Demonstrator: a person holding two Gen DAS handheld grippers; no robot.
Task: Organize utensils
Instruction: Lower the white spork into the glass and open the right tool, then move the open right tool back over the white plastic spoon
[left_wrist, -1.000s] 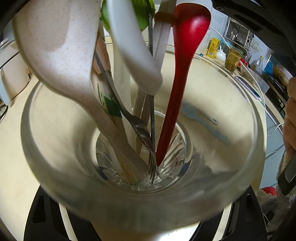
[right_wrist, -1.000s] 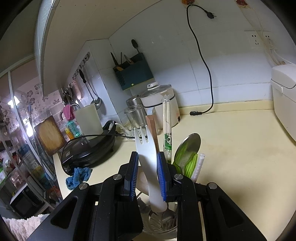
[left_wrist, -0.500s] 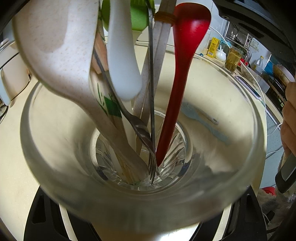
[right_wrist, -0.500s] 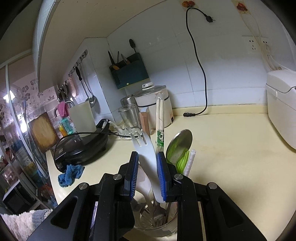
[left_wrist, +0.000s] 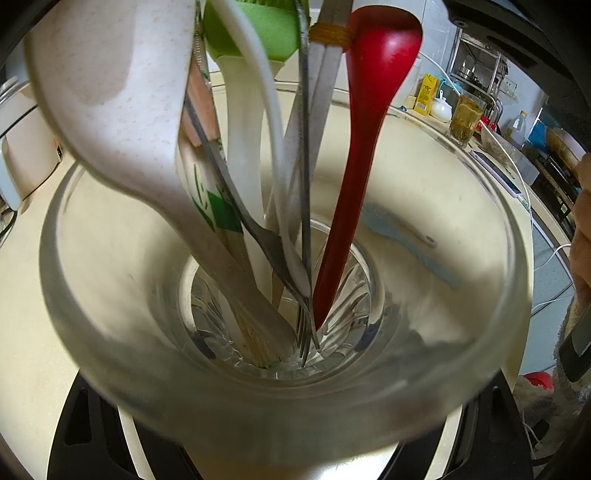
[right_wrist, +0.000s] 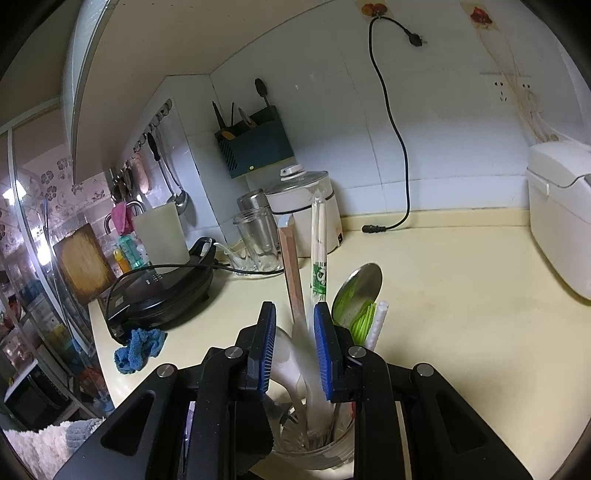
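Glass holder (left_wrist: 110, 350) on the cream surface (right_wrist: 461, 295), clamped in the left tongs (left_wrist: 288, 424), is crowded with a red spoon (left_wrist: 369, 110), speckled spoon (left_wrist: 110, 92) and steel fork (left_wrist: 273, 251). The white plastic fork (right_wrist: 308, 369), gripped earlier, has dropped in; the right tongs (right_wrist: 294, 350) stand narrowly apart, holding nothing.

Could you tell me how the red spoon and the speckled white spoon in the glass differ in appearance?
The red spoon is glossy and slender; the speckled white spoon is matte, with a much broader bowl. The red one stands near the glass's middle; the white one leans towards its left wall. Both stand handle-down, bowl up.
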